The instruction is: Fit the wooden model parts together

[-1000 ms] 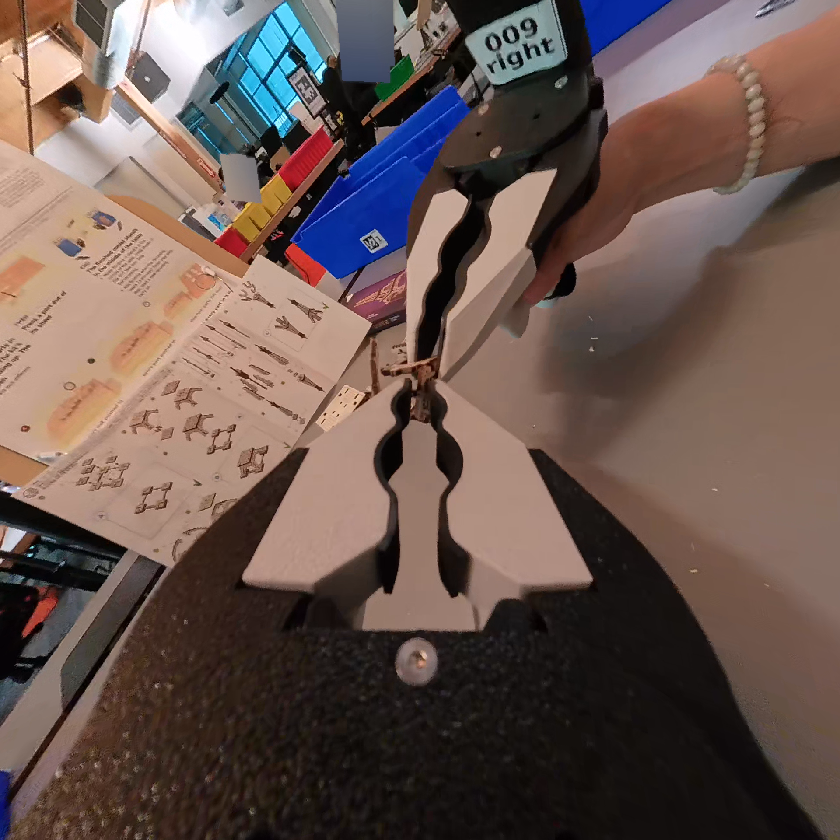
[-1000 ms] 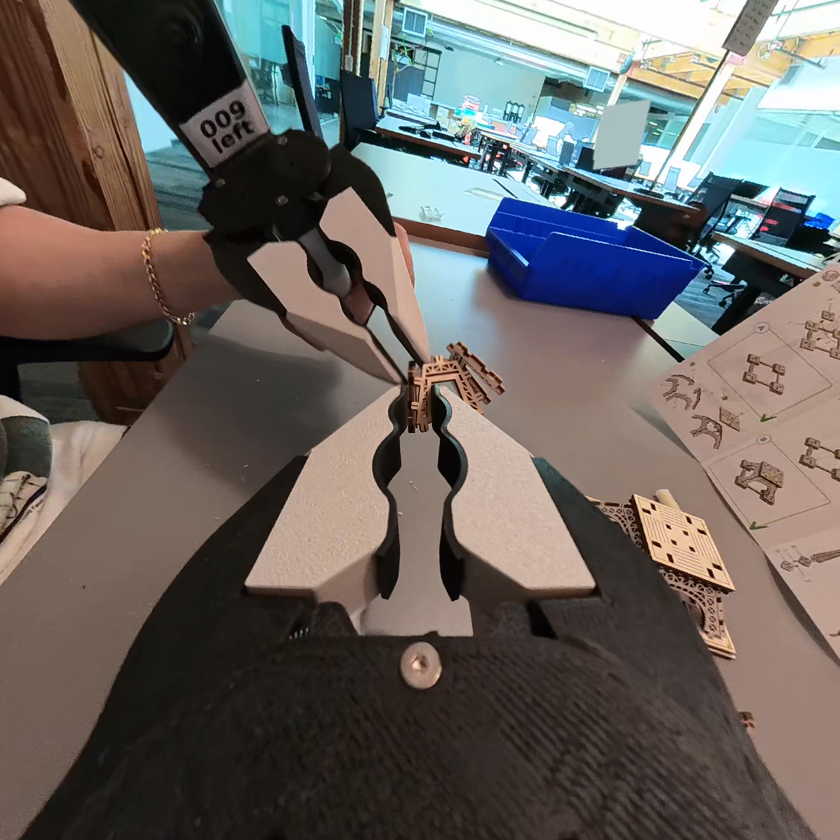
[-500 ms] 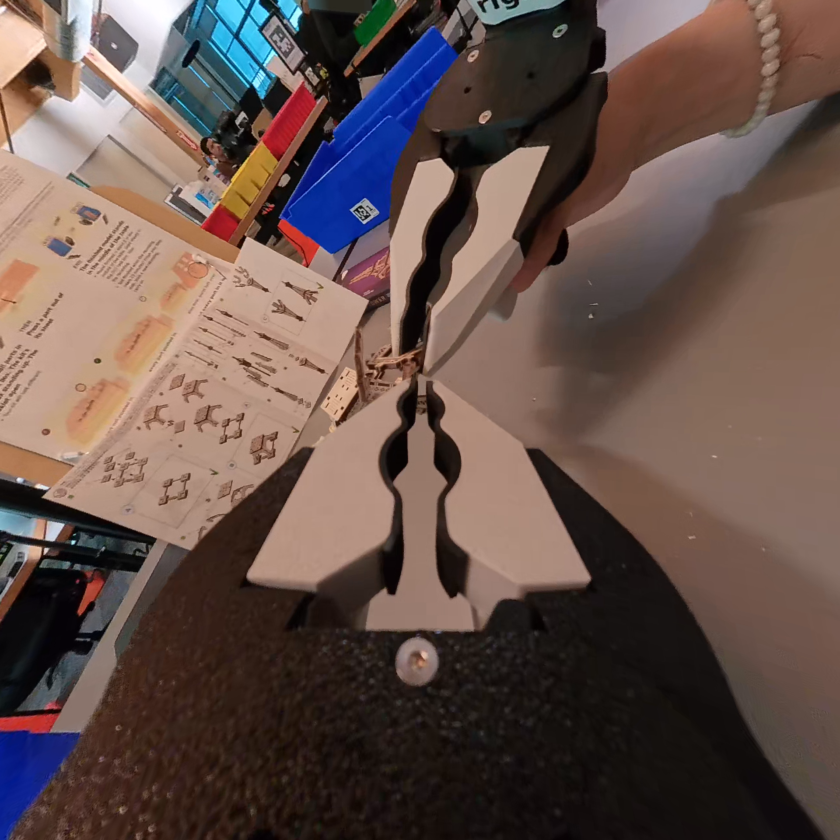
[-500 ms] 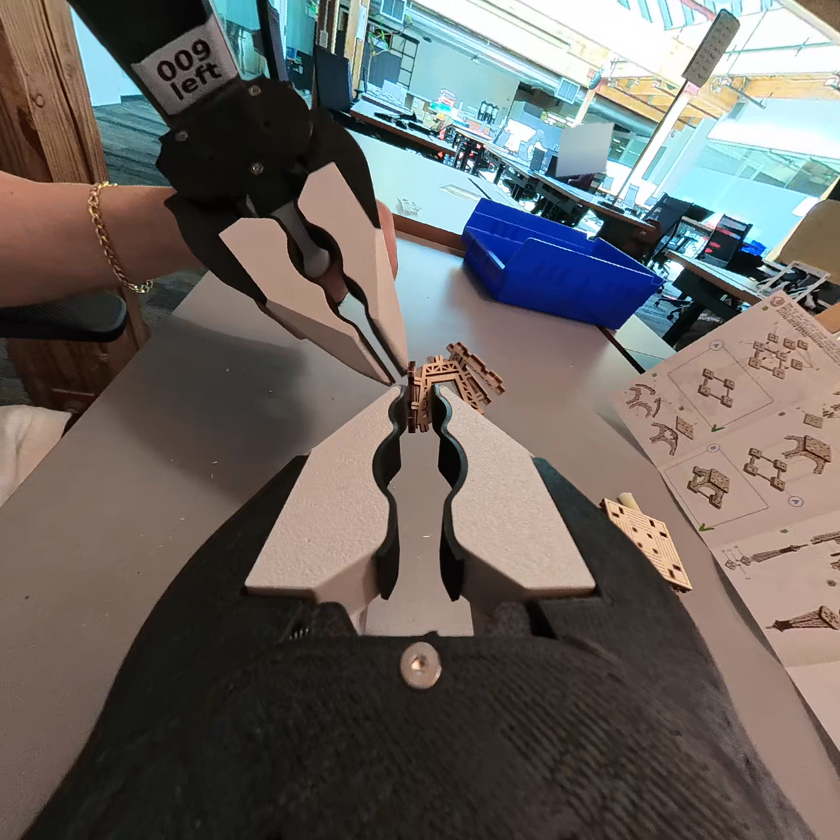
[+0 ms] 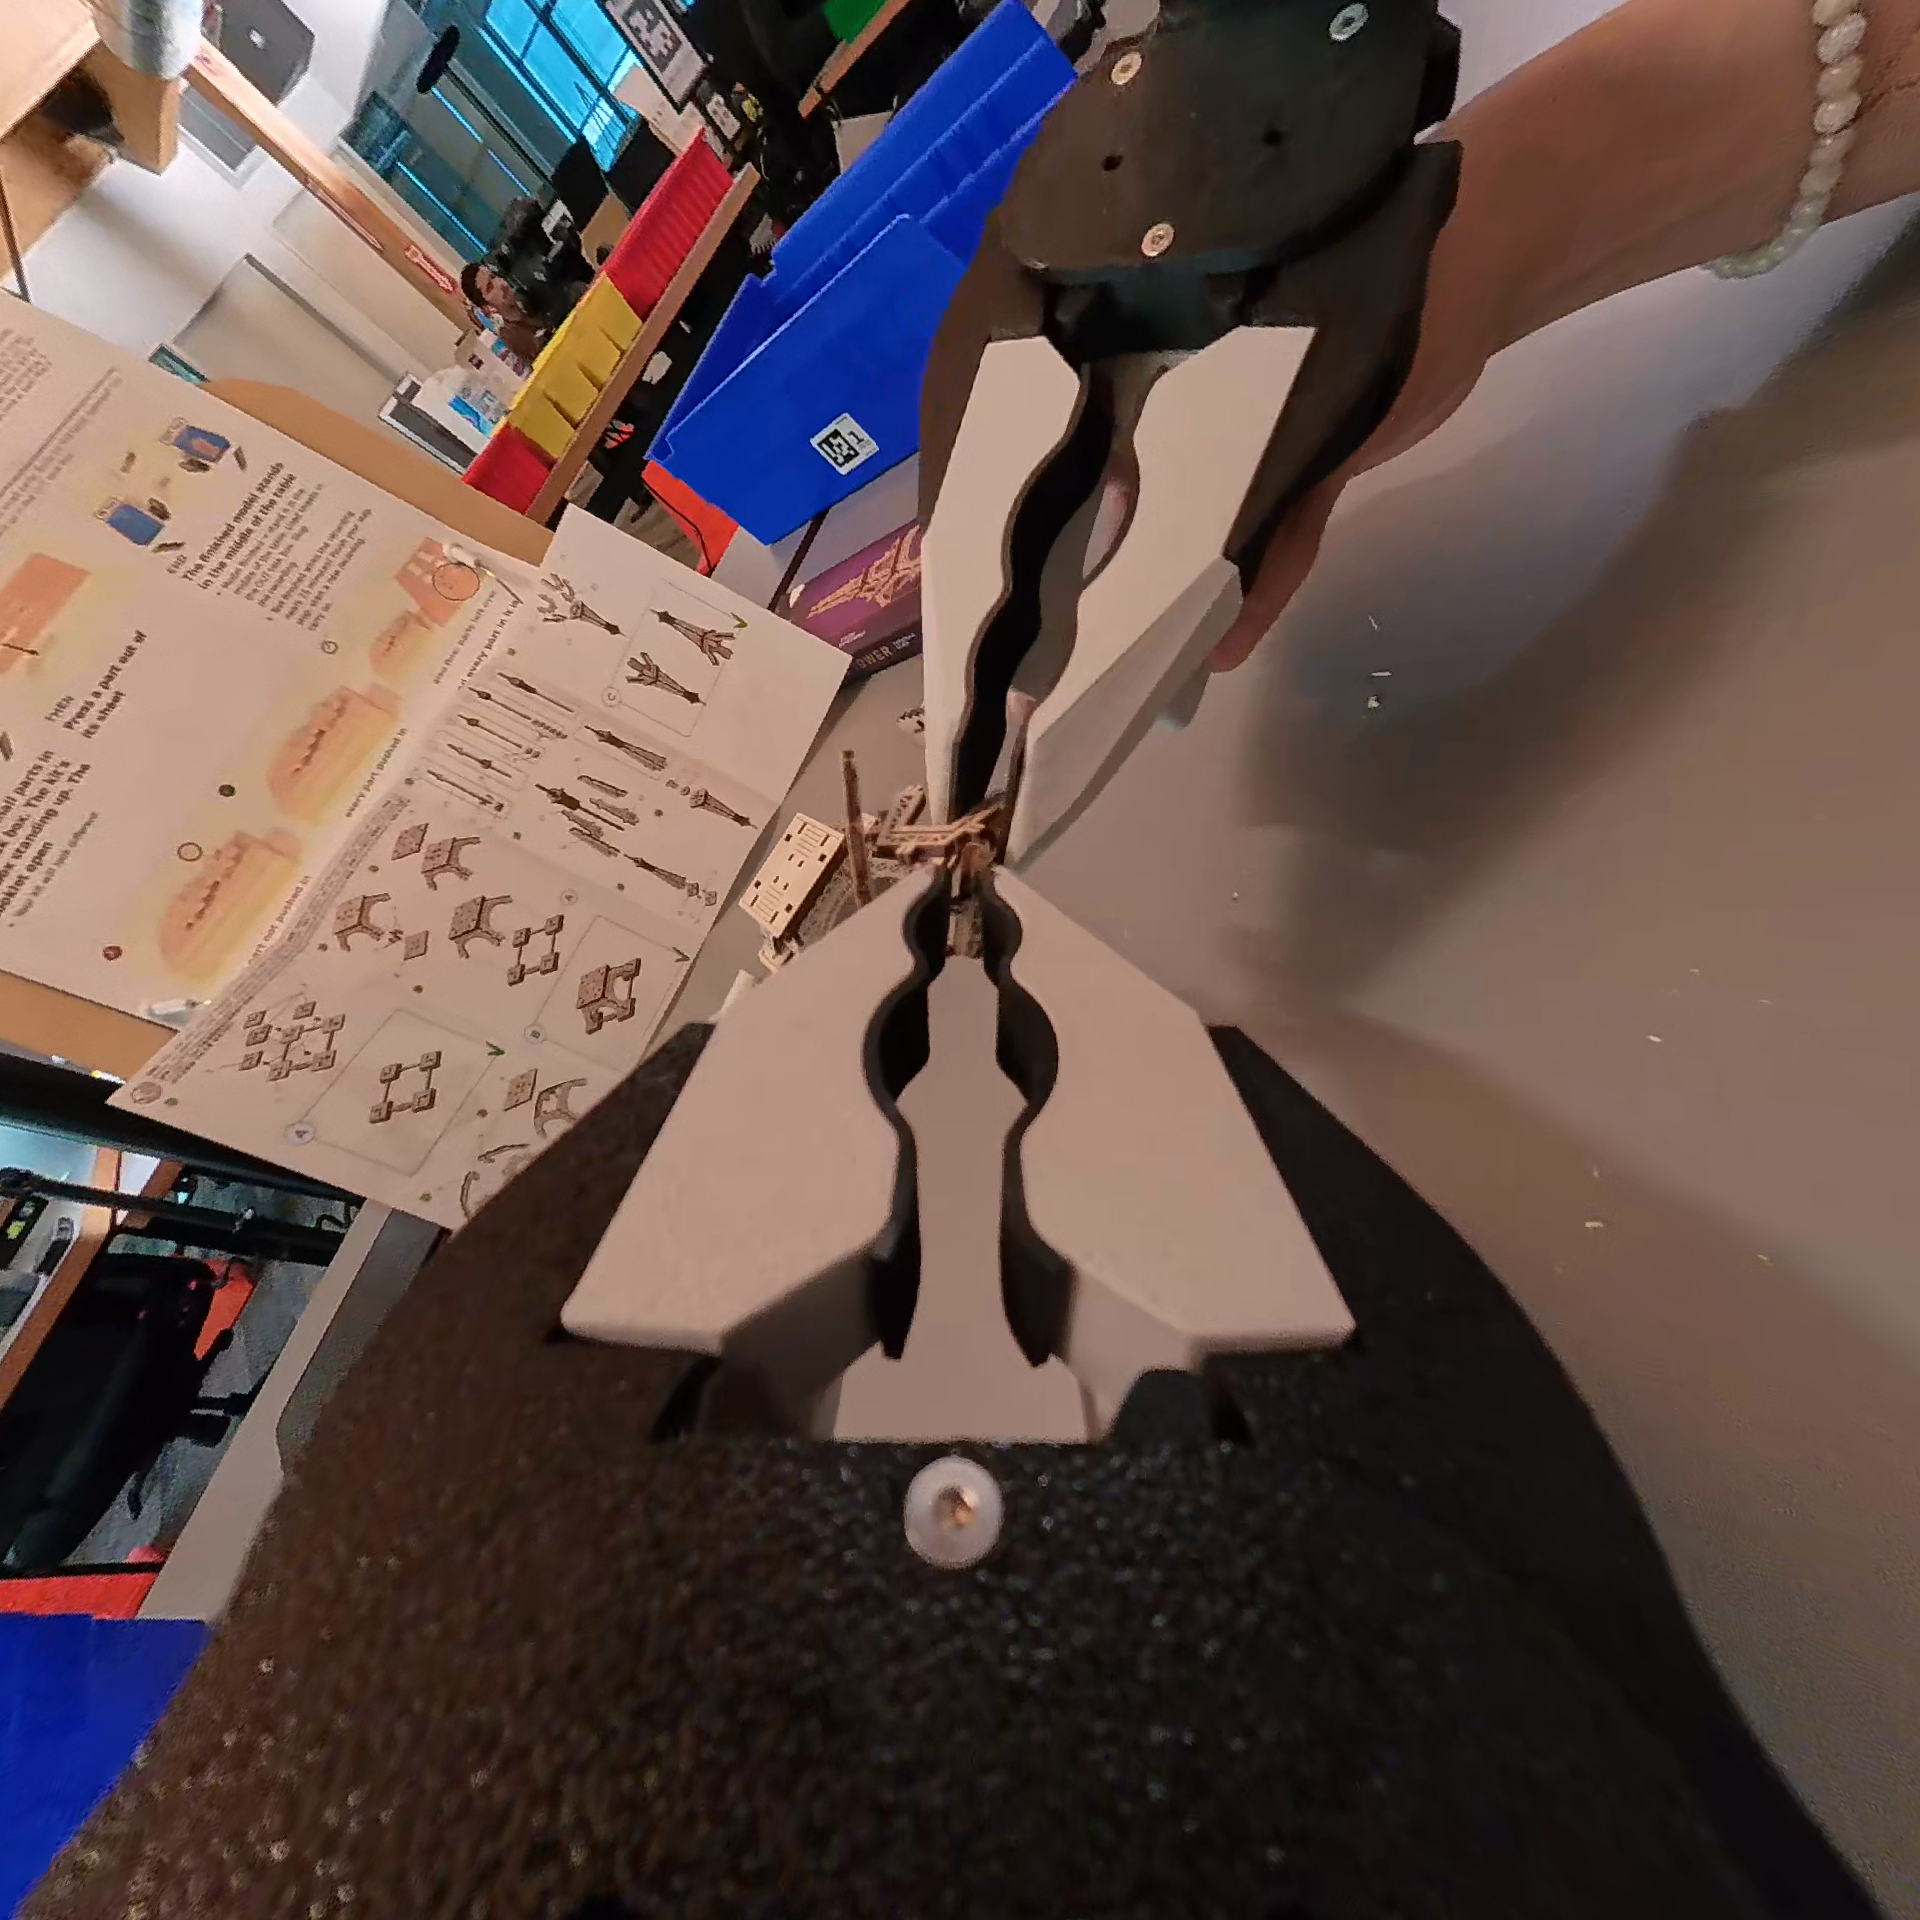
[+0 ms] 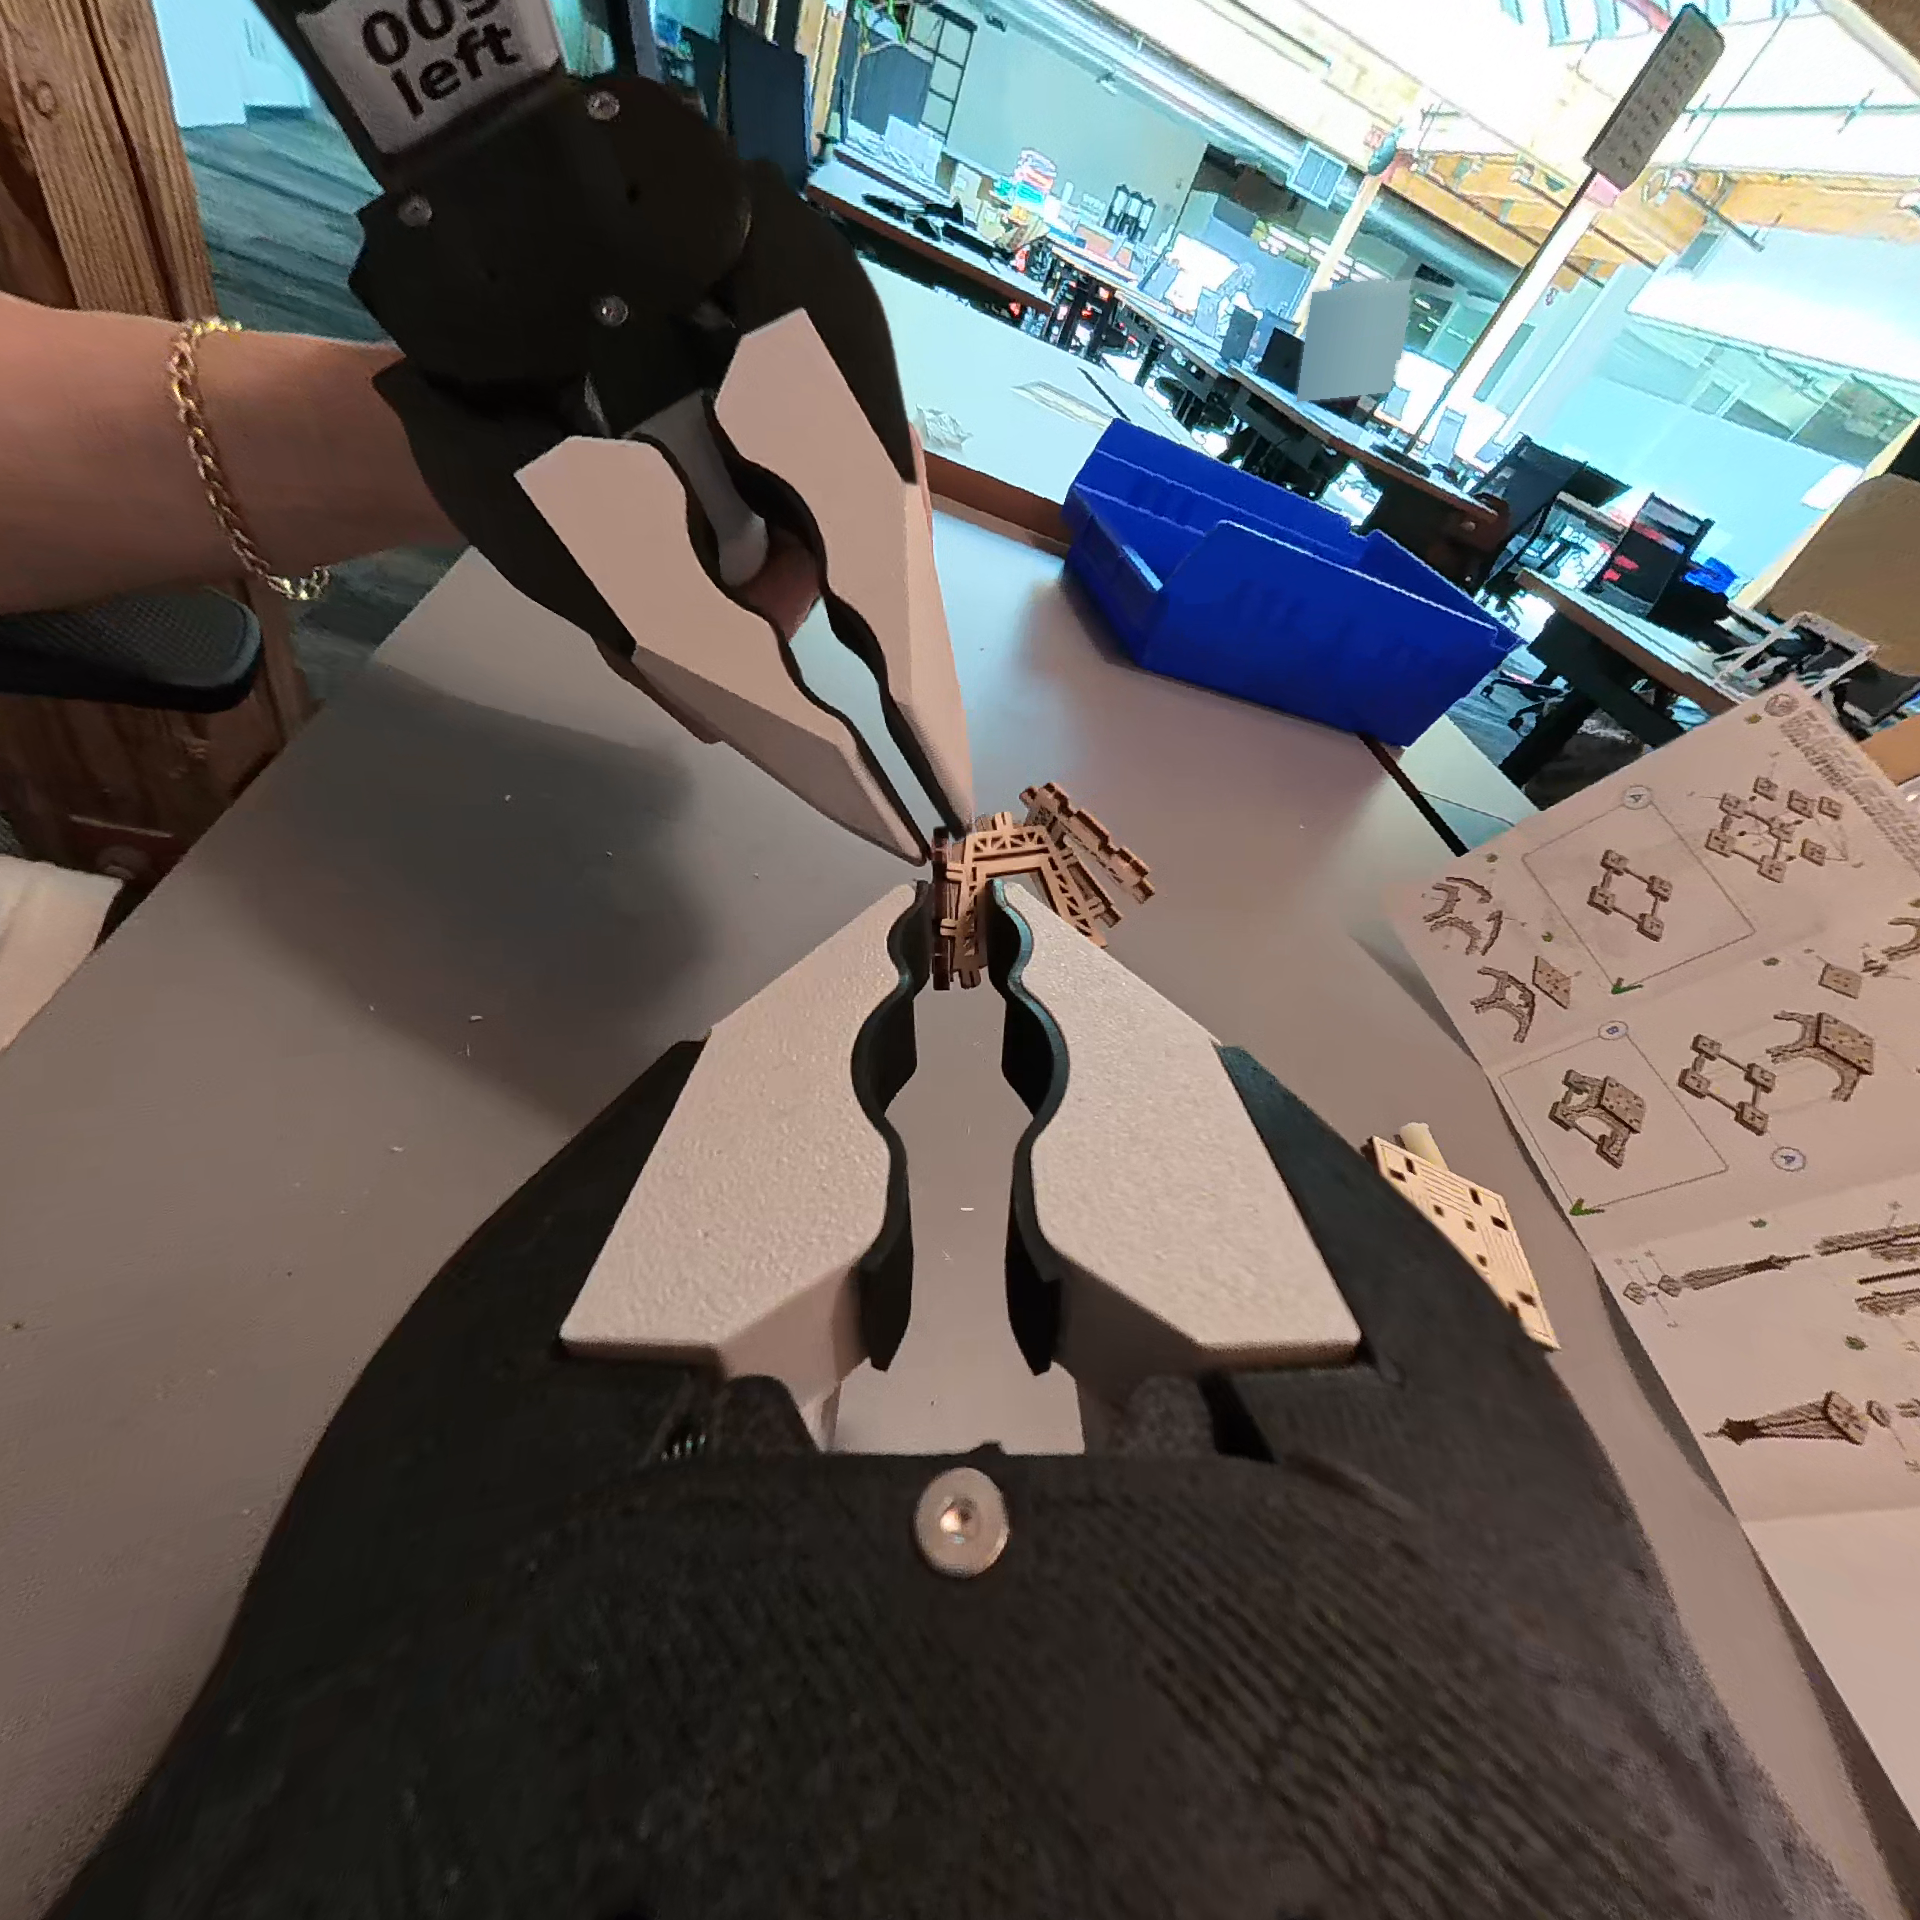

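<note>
My right gripper (image 6: 961,906) is shut on a small wooden lattice assembly (image 6: 1049,862) with arched legs, held above the grey table (image 6: 416,935). My left gripper (image 5: 964,883) is shut on a thin wooden part (image 5: 966,925) that meets this assembly (image 5: 925,836) at its left edge. Both grippers are tip to tip: the left gripper (image 6: 935,847) comes in from the upper left in the right wrist view, and the right gripper (image 5: 987,821) comes down from above in the left wrist view. The joint itself is hidden between the tips.
A square wooden plate with holes (image 6: 1455,1236) lies on the table to the right, also in the left wrist view (image 5: 795,873). Instruction sheets (image 6: 1714,1039) (image 5: 468,831) lie alongside. A blue bin (image 6: 1278,623) stands behind, a purple box (image 5: 862,603) nearby. The tips of both grippers are at nearly the same place.
Both grippers keep their hold, tips together. The pair has moved closer to each other's cameras, and the table and the wooden plate have slid lower in the right wrist view.
</note>
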Action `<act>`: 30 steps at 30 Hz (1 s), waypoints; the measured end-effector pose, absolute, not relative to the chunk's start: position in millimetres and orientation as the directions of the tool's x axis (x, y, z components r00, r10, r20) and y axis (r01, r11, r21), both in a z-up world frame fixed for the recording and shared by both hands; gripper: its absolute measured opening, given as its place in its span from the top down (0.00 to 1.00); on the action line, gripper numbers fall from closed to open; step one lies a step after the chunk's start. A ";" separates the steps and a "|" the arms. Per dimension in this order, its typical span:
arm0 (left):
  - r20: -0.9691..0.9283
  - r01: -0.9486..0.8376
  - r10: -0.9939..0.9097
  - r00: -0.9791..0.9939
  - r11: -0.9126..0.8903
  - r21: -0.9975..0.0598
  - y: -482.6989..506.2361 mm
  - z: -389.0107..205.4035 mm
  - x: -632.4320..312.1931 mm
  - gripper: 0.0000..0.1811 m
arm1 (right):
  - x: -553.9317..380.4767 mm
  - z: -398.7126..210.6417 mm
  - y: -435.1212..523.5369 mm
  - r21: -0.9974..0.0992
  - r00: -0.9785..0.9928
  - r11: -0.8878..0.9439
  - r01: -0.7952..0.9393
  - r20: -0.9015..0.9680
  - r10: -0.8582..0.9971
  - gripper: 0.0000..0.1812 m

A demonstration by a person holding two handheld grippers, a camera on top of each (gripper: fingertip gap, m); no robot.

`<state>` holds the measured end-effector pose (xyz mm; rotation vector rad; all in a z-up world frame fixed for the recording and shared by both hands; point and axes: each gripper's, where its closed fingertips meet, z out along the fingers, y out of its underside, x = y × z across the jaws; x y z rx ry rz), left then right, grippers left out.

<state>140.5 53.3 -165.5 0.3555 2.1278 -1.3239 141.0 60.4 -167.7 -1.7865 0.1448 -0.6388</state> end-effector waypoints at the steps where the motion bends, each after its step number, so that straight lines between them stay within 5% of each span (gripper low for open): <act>1: -0.611 0.511 -0.081 -0.788 0.469 -0.721 53.7 -166.1 140.1 0.98 | 140.7 -168.0 60.8 -0.918 0.840 -0.324 0.230 0.355 -0.410 0.96; 30: -0.239 0.178 -0.118 -0.964 0.383 -0.906 57.1 -206.3 153.7 1.00 | 153.7 -207.5 65.6 -0.743 0.726 -0.560 0.366 0.604 -0.328 0.96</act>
